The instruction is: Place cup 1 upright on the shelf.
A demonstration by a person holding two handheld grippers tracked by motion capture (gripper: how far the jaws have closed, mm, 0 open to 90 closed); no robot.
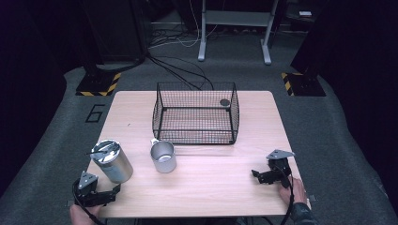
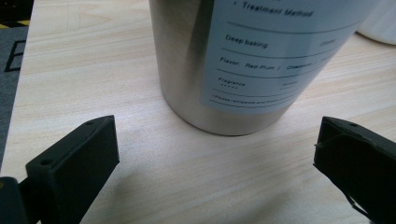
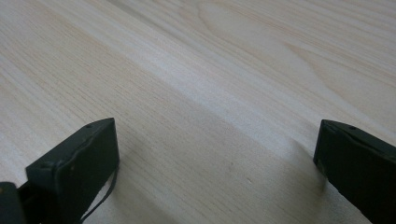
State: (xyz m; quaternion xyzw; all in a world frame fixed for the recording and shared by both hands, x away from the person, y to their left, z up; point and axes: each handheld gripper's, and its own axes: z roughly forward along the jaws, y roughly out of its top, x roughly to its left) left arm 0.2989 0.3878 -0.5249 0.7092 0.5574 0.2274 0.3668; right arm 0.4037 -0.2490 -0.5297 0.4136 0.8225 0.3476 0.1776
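Hovering wide apart, the left tool (image 2: 217, 158) faces the steel canister (image 2: 243, 65) just ahead on the bench (image 2: 93, 60), and an off-centre closing jaw could tip it; the right tool (image 3: 217, 158) gapes empty.

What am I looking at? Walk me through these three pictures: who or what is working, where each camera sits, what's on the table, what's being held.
No robot here: a person holds a two-jaw gripper in each hand. The high view looks down from above the person's side. There the left gripper sits at the table's near left corner and the right gripper near the right edge. The other two pictures come from cameras riding on the grippers, looking along their black jaws.

On the table stand a metal can with a label, a metal mug and a black wire basket behind them.

Nothing is held. Both grippers are open. The left one points at the can from just short of it; the right one faces bare wood.
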